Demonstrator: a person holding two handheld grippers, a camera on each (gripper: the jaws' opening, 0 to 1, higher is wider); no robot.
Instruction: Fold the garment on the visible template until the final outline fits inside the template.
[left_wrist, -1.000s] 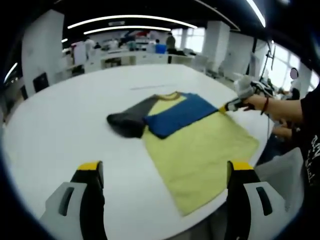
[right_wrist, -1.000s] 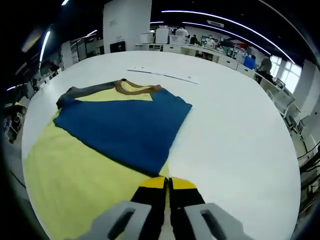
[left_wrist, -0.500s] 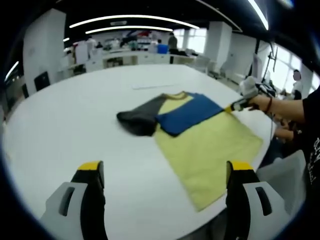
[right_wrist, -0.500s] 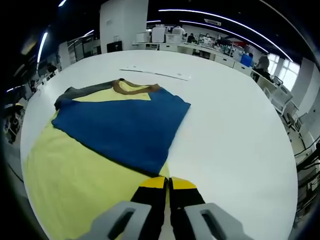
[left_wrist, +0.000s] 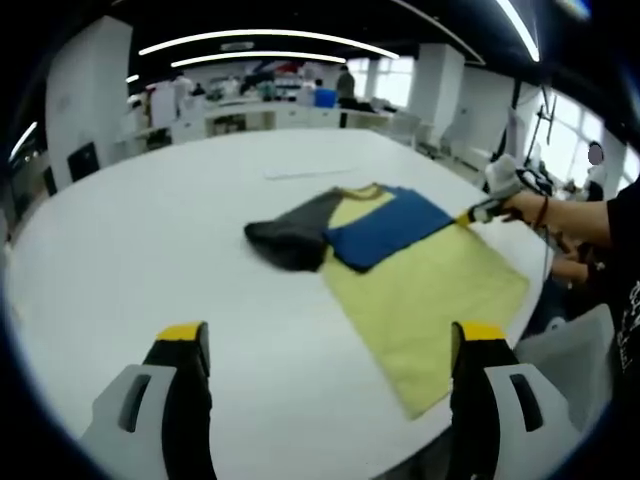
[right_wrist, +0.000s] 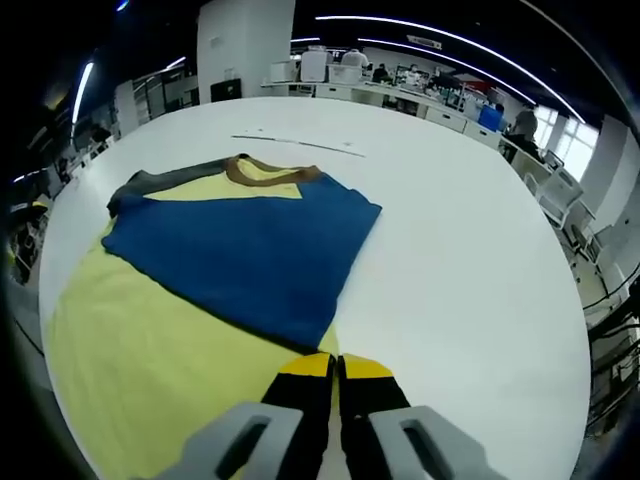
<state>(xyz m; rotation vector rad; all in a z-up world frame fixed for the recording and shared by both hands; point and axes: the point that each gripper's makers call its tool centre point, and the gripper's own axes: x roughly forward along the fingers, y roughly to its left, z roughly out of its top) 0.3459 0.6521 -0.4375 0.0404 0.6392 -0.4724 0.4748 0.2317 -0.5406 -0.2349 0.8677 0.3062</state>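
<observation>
a big round white bench (left_wrist: 150, 260) sits in an open hall with a dark ceiling crossed by long curved light strips (left_wrist: 260, 38), white pillars (right_wrist: 245, 45), bright windows (left_wrist: 560, 125) on one side, and rows of white desks (right_wrist: 420, 105) with people far behind.

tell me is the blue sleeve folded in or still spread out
Folded in. The blue sleeve lies flat across the yellow shirt body, its corner at the shut right gripper.

Left tongs (left_wrist: 330, 365) gape wide; right tongs (right_wrist: 335, 368) pinched closed.
</observation>
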